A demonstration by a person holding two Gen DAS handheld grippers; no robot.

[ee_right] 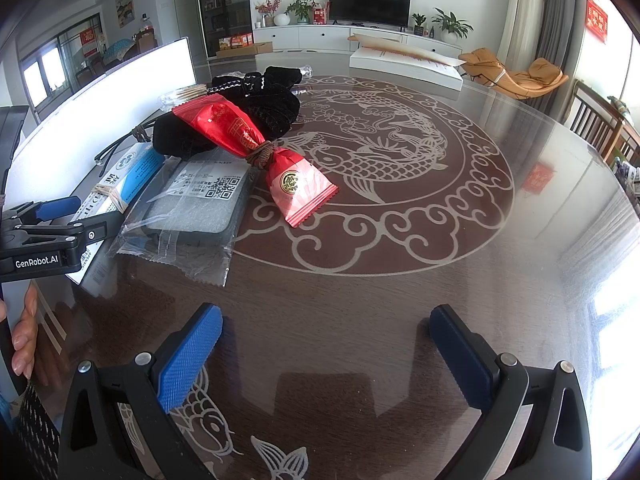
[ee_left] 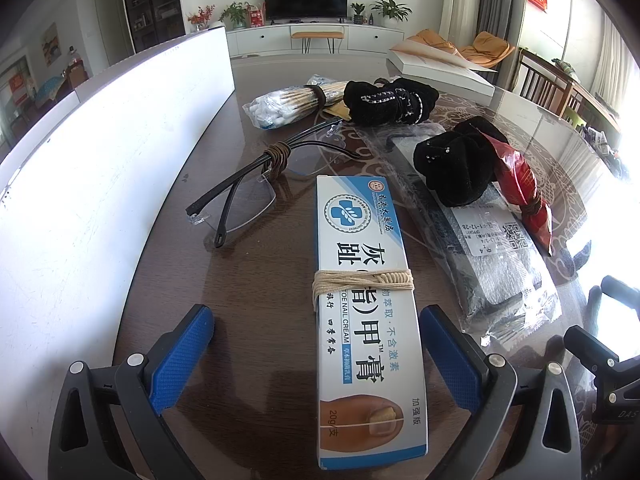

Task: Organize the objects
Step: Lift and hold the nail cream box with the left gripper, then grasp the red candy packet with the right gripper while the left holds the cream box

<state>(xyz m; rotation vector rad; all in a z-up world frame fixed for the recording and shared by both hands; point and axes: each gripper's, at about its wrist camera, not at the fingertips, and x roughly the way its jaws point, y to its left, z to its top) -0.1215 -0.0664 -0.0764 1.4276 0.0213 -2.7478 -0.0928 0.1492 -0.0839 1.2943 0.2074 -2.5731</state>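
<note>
My left gripper is open, its blue pads either side of a white and blue toe nail cream box bound with tan string, not touching it. Folded glasses tied with cord lie to its left. A cotton swab bundle and a black scrunchie lie further back. A second black scrunchie, a red packet and a bagged grey pouch lie to the right. My right gripper is open and empty over bare table; the red packet and pouch lie ahead left.
A white box wall runs along the left. A flat white box lies at the table's far side. The dark glass-topped table carries a fish pattern. Chairs stand at right. The left gripper shows at the right view's left edge.
</note>
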